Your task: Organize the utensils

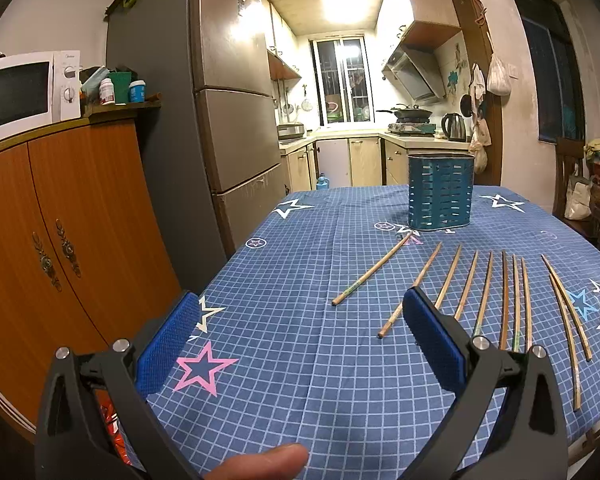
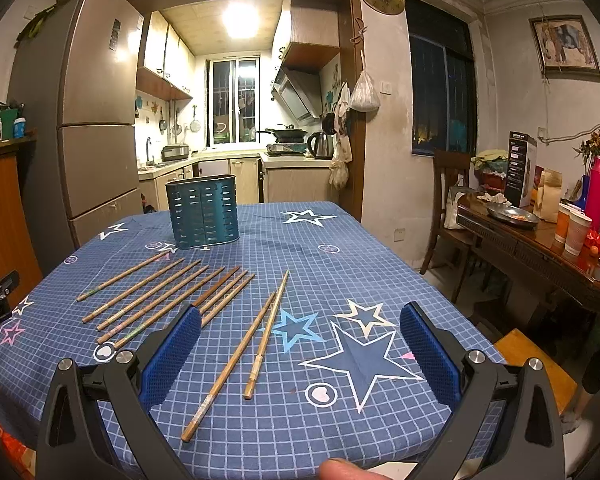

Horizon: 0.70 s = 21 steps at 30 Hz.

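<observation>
We see ten long, thin brown wooden chopsticks [image 2: 168, 294] lying flat on the counter, which is covered by a blue checked cloth with printed stars [image 2: 320, 280]. Several sticks are worn and darkened, and some carry a faint greenish band near the thick end. In the right wrist view eight of them lie side by side, fanned slightly, on the left half of the cloth, with a separate pair [image 2: 256, 336] nearer and to the right, the two crossing at their thin far tips. Beyond the row, toward the far edge, stands an upright teal metal utensil holder with slotted walls [image 2: 203, 211], apart from the sticks and with nothing visible above its rim. Our left gripper [image 1: 300, 312] hovers over the near left part of the cloth, its blue-padded fingers [image 1: 168, 344] spread wide with nothing between them. Our right gripper [image 2: 300, 322] hangs above the near right part, fingers likewise wide apart and holding nothing.
</observation>
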Motion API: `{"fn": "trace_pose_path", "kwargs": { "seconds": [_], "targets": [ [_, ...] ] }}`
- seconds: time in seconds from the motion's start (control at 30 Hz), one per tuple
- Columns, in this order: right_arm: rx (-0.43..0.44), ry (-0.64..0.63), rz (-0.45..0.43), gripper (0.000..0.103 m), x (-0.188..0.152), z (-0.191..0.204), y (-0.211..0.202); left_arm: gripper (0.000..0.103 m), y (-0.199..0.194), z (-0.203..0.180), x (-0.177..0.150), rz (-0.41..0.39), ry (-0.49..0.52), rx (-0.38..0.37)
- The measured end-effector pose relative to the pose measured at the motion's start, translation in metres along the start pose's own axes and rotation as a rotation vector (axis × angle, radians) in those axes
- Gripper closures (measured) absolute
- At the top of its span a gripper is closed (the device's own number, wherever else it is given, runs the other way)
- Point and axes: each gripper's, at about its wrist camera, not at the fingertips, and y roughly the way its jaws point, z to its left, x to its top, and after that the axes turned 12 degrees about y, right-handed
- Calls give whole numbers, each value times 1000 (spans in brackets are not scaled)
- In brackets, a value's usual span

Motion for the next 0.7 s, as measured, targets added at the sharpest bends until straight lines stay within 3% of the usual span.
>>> {"fn": "trace_pose_path", "kwargs": {
  "seconds": [0.7],
  "targets": [
    [0, -10, 9, 3, -1, 5, 1, 5, 0, 3, -2, 5, 1, 10]
  ]
}}
